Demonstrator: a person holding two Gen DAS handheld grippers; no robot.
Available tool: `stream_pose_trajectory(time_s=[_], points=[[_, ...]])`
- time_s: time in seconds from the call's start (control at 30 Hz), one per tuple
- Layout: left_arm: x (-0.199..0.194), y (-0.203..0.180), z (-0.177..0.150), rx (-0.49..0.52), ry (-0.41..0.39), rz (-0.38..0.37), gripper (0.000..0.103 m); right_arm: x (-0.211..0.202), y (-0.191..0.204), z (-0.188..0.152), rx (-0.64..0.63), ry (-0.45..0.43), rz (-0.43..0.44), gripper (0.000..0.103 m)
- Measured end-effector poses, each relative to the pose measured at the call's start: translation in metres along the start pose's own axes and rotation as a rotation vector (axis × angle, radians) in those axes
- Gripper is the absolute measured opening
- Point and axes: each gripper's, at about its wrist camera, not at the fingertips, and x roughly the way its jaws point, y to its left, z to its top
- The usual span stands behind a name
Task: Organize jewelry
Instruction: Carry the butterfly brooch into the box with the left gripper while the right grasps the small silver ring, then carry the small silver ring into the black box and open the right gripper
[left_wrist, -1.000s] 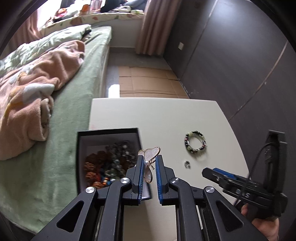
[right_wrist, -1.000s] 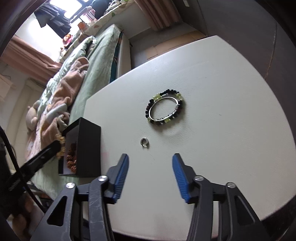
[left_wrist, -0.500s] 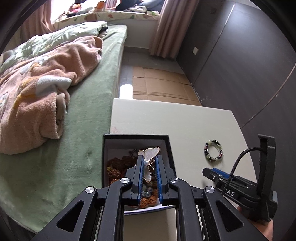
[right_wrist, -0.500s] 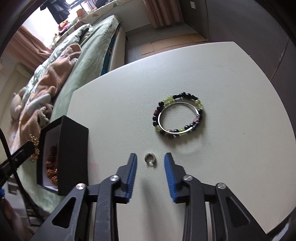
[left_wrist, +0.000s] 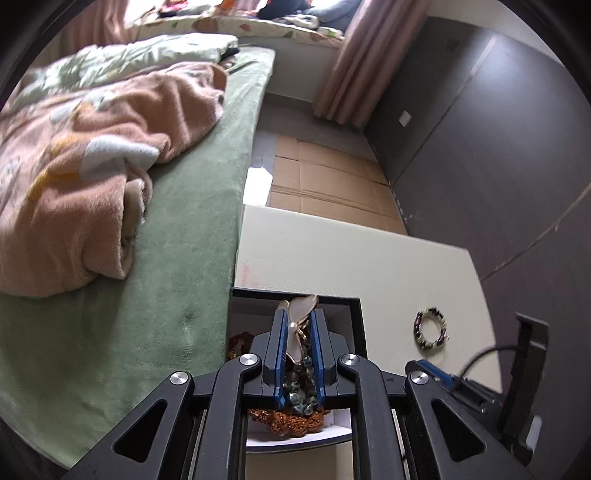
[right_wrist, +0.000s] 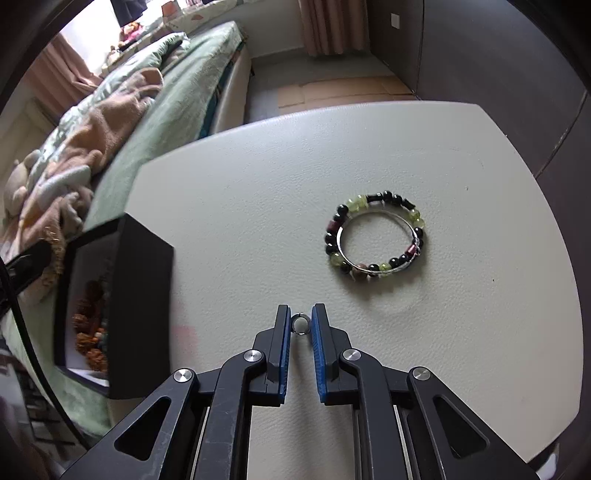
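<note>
My left gripper (left_wrist: 298, 325) is shut on a gold-rimmed butterfly brooch (left_wrist: 300, 314) and holds it over the open black jewelry box (left_wrist: 356, 321), which holds several beaded pieces (left_wrist: 291, 421). My right gripper (right_wrist: 300, 322) is low on the white table (right_wrist: 369, 147), its blue pads closed on a small silver ring (right_wrist: 300, 325). A beaded bracelet with a silver bangle (right_wrist: 375, 236) lies beyond it to the right; it also shows in the left wrist view (left_wrist: 430, 328). The box (right_wrist: 140, 295) stands to the left of my right gripper.
A bed with a green cover (left_wrist: 177, 258) and a pink blanket (left_wrist: 92, 166) runs along the table's left edge. A dark wall (left_wrist: 498, 166) stands to the right. Cardboard (left_wrist: 325, 184) covers the floor beyond the table.
My left gripper has moved left with the brooch to over the box. My right gripper has moved forward and closed from wide open onto the small ring.
</note>
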Motion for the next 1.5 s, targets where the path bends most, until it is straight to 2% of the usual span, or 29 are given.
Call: stream_pose_trajectory(time_s=[0.03, 0.07, 0.1, 0.23, 0.53, 0.93, 0.97, 1.0, 1.07, 1.1, 1.2, 1.23, 1.3, 1.5], points=[[0.0, 0.002, 0.001, -0.011, 0.005, 0.0, 0.029, -0.004, 0.003, 0.002, -0.002, -0.011, 0.008, 0.013], [0.0, 0.004, 0.001, -0.023, 0.008, 0.002, 0.054, -0.01, 0.005, 0.002, -0.007, -0.027, 0.019, 0.013], [-0.001, 0.005, 0.001, -0.028, 0.004, -0.002, 0.071, -0.017, 0.007, 0.002, -0.012, -0.046, 0.033, 0.013], [-0.014, 0.005, 0.001, -0.03, -0.041, -0.01, 0.072, -0.038, 0.013, 0.001, -0.021, -0.093, 0.078, 0.013], [-0.032, 0.015, -0.005, -0.055, -0.058, 0.007, 0.072, -0.066, 0.04, 0.007, -0.067, -0.157, 0.207, 0.013], [-0.05, 0.031, -0.018, -0.103, -0.065, 0.035, 0.072, -0.061, 0.078, 0.016, -0.088, -0.11, 0.38, 0.013], [-0.051, 0.032, -0.019, -0.105, -0.063, 0.038, 0.072, -0.06, 0.08, 0.017, -0.095, -0.097, 0.386, 0.019], [-0.051, 0.033, -0.02, -0.108, -0.062, 0.04, 0.072, -0.059, 0.082, 0.018, -0.106, -0.075, 0.398, 0.038], [-0.053, 0.034, -0.021, -0.104, -0.065, 0.05, 0.072, -0.065, 0.078, 0.018, -0.108, -0.064, 0.413, 0.061], [-0.053, 0.033, -0.021, -0.095, -0.067, 0.054, 0.074, -0.069, 0.074, 0.019, -0.102, -0.078, 0.405, 0.066], [-0.055, 0.028, -0.023, -0.066, -0.073, 0.045, 0.087, -0.083, 0.059, 0.021, -0.095, -0.084, 0.38, 0.071], [-0.056, 0.025, -0.023, -0.055, -0.077, 0.043, 0.088, -0.087, 0.053, 0.023, -0.092, -0.082, 0.369, 0.073], [-0.057, 0.016, -0.025, -0.024, -0.084, 0.044, 0.089, -0.097, 0.041, 0.027, -0.104, -0.09, 0.322, 0.087], [-0.054, -0.01, -0.027, 0.024, -0.08, 0.015, 0.089, -0.11, 0.004, 0.031, -0.105, -0.094, 0.221, 0.089]])
